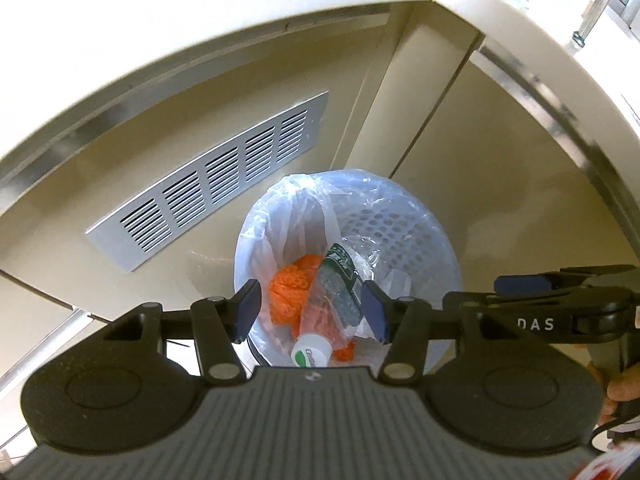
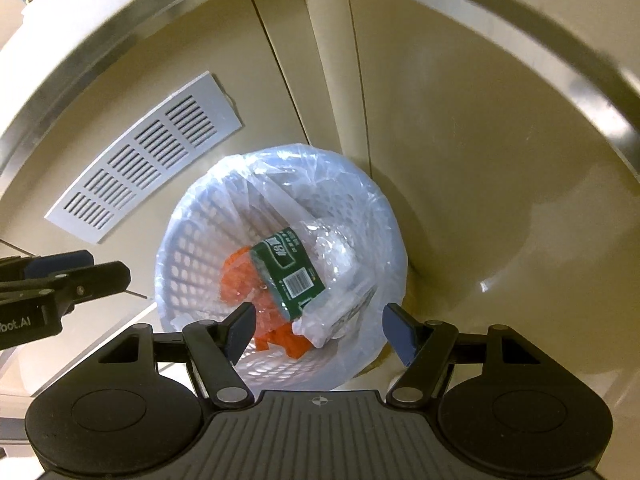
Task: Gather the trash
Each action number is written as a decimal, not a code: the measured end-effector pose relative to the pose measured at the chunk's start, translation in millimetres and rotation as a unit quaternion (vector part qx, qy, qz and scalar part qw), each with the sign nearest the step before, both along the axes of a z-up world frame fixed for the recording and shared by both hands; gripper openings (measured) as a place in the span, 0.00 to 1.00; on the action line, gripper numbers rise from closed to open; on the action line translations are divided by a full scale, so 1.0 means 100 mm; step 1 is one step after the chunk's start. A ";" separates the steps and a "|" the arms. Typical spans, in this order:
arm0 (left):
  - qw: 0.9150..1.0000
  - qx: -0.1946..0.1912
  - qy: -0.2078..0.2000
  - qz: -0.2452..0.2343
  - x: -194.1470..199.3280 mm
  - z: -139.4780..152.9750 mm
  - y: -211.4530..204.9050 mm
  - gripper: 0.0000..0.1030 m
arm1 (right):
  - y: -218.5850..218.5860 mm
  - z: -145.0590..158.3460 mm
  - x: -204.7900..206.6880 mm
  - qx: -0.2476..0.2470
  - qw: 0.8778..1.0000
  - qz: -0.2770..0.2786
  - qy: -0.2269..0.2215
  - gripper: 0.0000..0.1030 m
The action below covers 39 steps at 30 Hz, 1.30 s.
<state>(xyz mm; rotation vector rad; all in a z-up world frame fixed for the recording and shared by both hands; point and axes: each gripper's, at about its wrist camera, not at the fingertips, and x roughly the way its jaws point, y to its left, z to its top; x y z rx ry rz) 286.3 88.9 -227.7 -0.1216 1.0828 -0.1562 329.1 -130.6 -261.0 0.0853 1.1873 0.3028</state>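
We are poised over the bin [image 1: 420,216], a pale perforated basket lined with a clear bag [image 2: 352,184], standing on the floor against the cream cabinet by the vent grille [image 1: 212,184]; both tools point down into its mouth. Our left tool [image 1: 310,312] has its jaws spread about halfway with nothing between them; the bottle [image 1: 332,292] seen through the gap lies well below, inside the bin, not touched by the pads. Our right tool [image 2: 320,330] is spread wider and also carries nothing; in the left view it shows at the right edge, beside the bin's rim.

The trash is already in: a crushed clear bottle with a green label [image 2: 288,272] lies slantwise, cap end toward us, resting on a crumpled orange net [image 1: 288,292] and some clear plastic wrap [image 2: 340,252]. So we judge the drop step finished, at least for this load, and both tools are free.

Next, we think, comes lifting clear of the rim without snagging the loose liner; then turning back to the tabletop [image 1: 520,20] above to look for further litter; whether any remains there we cannot tell from here.
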 end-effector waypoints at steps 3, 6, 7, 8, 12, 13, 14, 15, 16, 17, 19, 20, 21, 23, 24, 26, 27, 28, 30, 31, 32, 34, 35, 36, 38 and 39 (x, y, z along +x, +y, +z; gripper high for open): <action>1.000 0.000 -0.004 -0.003 -0.07 0.13 0.01 0.50 | 0.00 0.10 -0.05 0.001 1.000 -0.001 -0.006 0.68; 1.000 0.001 -0.006 -0.006 -0.14 0.26 0.00 0.50 | -0.01 0.24 -0.11 0.006 1.000 -0.004 -0.013 0.68; 1.000 0.002 -0.009 -0.007 -0.16 0.31 0.01 0.50 | -0.01 0.29 -0.14 0.008 1.000 -0.004 -0.016 0.68; 1.000 0.002 -0.011 -0.008 -0.19 0.36 0.02 0.50 | -0.01 0.34 -0.16 0.009 1.000 -0.005 -0.019 0.68; 1.000 0.001 -0.023 -0.011 -0.30 0.58 0.05 0.50 | 0.00 0.57 -0.29 0.019 0.999 -0.006 -0.036 0.68; 1.000 0.001 -0.026 -0.011 -0.32 0.63 0.06 0.50 | 0.00 0.64 -0.32 0.022 0.999 -0.008 -0.041 0.68; 0.999 0.001 -0.030 -0.012 -0.35 0.69 0.07 0.50 | -0.01 0.70 -0.36 0.025 0.999 -0.009 -0.047 0.68; 0.999 0.003 -0.033 -0.012 -0.37 0.74 0.08 0.50 | -0.01 0.76 -0.39 0.027 0.998 -0.009 -0.053 0.68; 0.999 0.004 -0.038 -0.013 -0.39 0.80 0.09 0.50 | -0.02 0.84 -0.42 0.029 0.998 -0.010 -0.059 0.68; 0.999 0.004 -0.044 -0.014 -0.42 0.86 0.10 0.50 | -0.02 0.91 -0.45 0.031 0.997 -0.010 -0.066 0.68; 0.998 0.001 -0.056 -0.016 -0.48 0.98 0.13 0.50 | -0.04 1.04 -0.52 0.036 0.996 -0.013 -0.079 0.68; 0.998 -0.001 -0.063 -0.017 -0.50 1.04 0.13 0.50 | -0.05 1.10 -0.55 0.038 0.995 -0.015 -0.086 0.68; 0.997 -0.002 -0.070 -0.018 -0.52 1.09 0.14 0.50 | -0.06 1.15 -0.57 0.040 0.995 -0.018 -0.091 0.68; 0.996 -0.005 -0.084 -0.020 -0.55 1.20 0.16 0.50 | -0.08 1.25 -0.62 0.043 0.993 -0.023 -0.104 0.68; 0.996 -0.005 -0.091 -0.021 -0.56 1.25 0.17 0.50 | -0.09 1.29 -0.64 0.044 0.993 -0.026 -0.109 0.68; 0.994 -0.006 -0.105 -0.022 -0.57 1.35 0.18 0.50 | -0.11 1.38 -0.67 0.048 0.991 -0.032 -0.121 0.68; 0.993 -0.007 -0.112 -0.023 -0.57 1.39 0.19 0.50 | -0.12 1.43 -0.68 0.048 0.990 -0.035 -0.126 0.68; 0.992 -0.008 -0.120 -0.023 -0.56 1.42 0.20 0.50 | -0.13 1.45 -0.68 0.049 0.989 -0.037 -0.132 0.68; 0.991 -0.011 -0.132 -0.025 -0.53 1.49 0.19 0.50 | -0.14 1.53 -0.68 0.051 0.987 -0.042 -0.144 0.68; 0.990 -0.011 -0.138 -0.026 -0.52 1.52 0.18 0.50 | -0.16 1.56 -0.66 0.051 0.987 -0.045 -0.149 0.68; 0.989 -0.011 -0.143 -0.027 -0.49 1.54 0.18 0.50 | -0.18 1.59 -0.64 0.052 0.986 -0.048 -0.154 0.68; 0.988 -0.011 -0.154 -0.030 -0.44 1.60 0.16 0.50 | -0.20 1.65 -0.60 0.055 0.983 -0.054 -0.164 0.68; 0.987 -0.011 -0.160 -0.031 -0.40 1.62 0.15 0.50 | -0.22 1.68 -0.56 0.056 0.982 -0.056 -0.171 0.68; 0.986 -0.011 -0.166 -0.031 -0.36 1.64 0.15 0.50 | -0.23 1.70 -0.52 0.056 0.981 -0.058 -0.177 0.68; 0.984 -0.010 -0.177 -0.030 -0.25 1.67 0.11 0.50 | -0.30 1.75 -0.43 0.056 0.978 -0.058 -0.190 0.68; 0.983 -0.010 -0.180 -0.030 -0.19 1.69 0.09 0.50 | -0.33 1.78 -0.38 0.056 0.977 -0.059 -0.195 0.68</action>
